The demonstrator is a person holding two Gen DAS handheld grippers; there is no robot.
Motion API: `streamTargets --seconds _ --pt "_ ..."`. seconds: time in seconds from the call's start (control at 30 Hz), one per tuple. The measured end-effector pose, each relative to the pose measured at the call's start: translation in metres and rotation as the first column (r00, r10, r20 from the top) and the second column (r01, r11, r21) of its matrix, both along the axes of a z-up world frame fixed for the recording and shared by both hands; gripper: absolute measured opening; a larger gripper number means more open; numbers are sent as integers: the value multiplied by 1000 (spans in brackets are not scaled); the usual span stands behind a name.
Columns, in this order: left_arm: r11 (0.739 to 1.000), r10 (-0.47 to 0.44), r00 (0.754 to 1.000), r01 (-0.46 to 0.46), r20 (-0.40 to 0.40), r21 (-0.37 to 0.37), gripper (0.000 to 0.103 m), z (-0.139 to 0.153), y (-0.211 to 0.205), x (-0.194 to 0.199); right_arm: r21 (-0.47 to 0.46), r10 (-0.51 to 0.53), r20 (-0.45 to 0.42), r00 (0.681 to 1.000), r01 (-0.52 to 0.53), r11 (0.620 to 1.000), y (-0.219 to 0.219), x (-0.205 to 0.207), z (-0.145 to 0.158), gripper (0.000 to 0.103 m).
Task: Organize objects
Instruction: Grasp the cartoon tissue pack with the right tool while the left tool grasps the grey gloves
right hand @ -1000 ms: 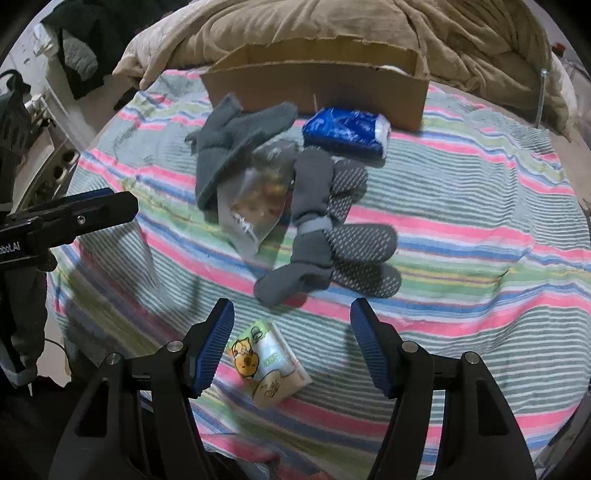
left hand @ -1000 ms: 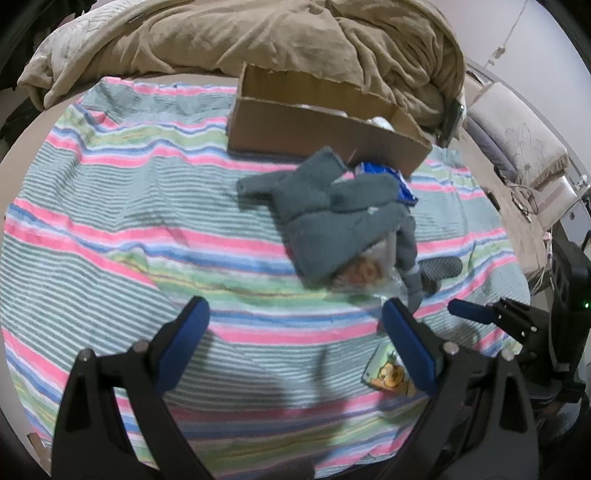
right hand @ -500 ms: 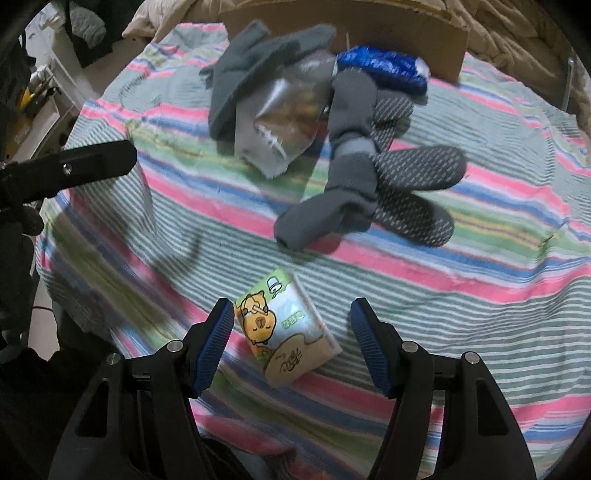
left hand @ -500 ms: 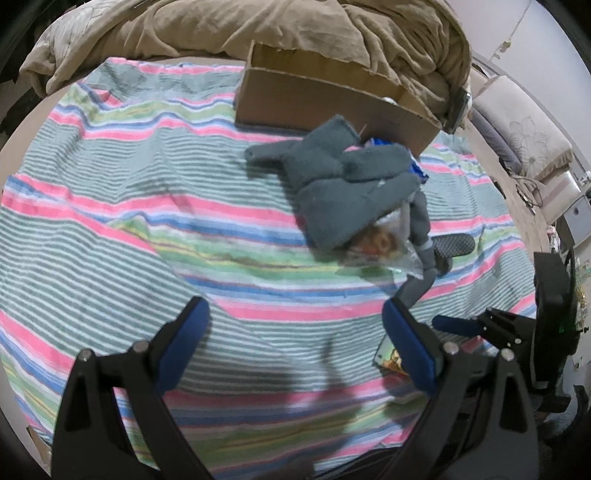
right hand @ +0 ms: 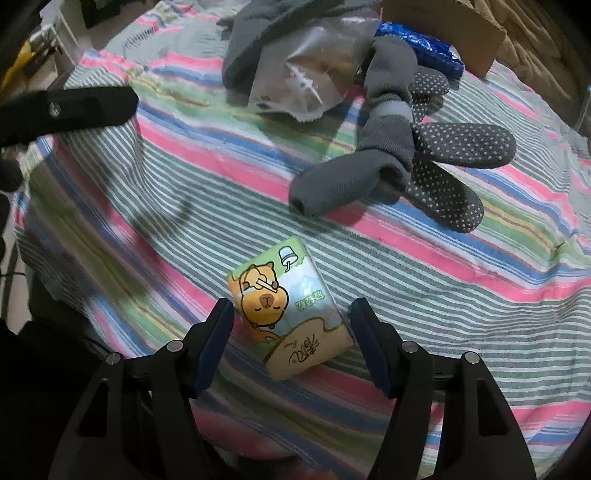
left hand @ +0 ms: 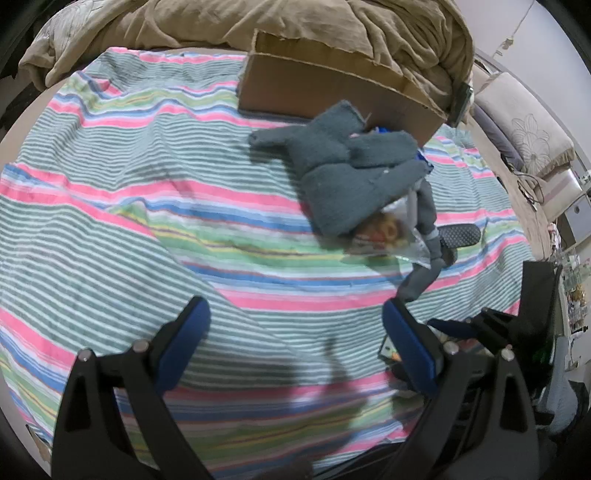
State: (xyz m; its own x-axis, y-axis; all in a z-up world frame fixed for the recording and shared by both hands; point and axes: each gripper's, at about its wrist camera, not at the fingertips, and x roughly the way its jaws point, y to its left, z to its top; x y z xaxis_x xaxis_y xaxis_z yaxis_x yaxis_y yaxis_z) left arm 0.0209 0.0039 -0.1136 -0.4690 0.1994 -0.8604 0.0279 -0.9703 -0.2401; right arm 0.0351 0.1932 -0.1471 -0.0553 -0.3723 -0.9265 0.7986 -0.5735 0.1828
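A tissue pack with a cartoon capybara [right hand: 288,310] lies on the striped bedspread [right hand: 461,280]. My right gripper [right hand: 291,314] hangs over it, open, with the pack between its fingers and a gap on each side. Beyond it lie grey dotted socks [right hand: 424,158], a clear snack bag [right hand: 310,77], a grey cloth [left hand: 351,177] and a blue packet [right hand: 421,48]. The cardboard box [left hand: 325,85] stands at the back. My left gripper [left hand: 295,321] is open above bare bedspread with nothing in it. The right gripper [left hand: 458,326] shows at the left wrist view's right edge.
A tan duvet [left hand: 258,22] is heaped behind the box. A cushioned seat [left hand: 524,125] and furniture stand off the bed's right side. The left gripper's arm [right hand: 66,107] reaches in at the right wrist view's left.
My right gripper has come down and forward over the tissue pack, which now sits between its fingers. The left gripper has barely shifted.
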Motion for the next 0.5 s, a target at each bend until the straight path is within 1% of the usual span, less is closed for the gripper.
streamTargets --seconds 0.03,0.1,0.17,0.33,0.5 --pt "1000 1 1000 -1 3 1 96 -1 -1 0 12 13 -10 1000 -13 1000 -1 2 -1 68" --pt "1000 1 1000 -1 4 1 96 -1 -1 -1 24 33 -24 999 -32 999 -2 5 -1 58" --pt "1000 0 1000 0 3 1 96 -1 -1 -1 18 39 -22 999 -39 999 -1 4 -1 55" --pt "1000 -12 1000 12 4 0 96 0 1 -4 -20 25 -16 1000 -26 999 4 -4 6 53" --pt "1000 -20 1000 20 6 9 96 0 3 -11 -89 2 -12 1000 -3 996 12 -19 22 51"
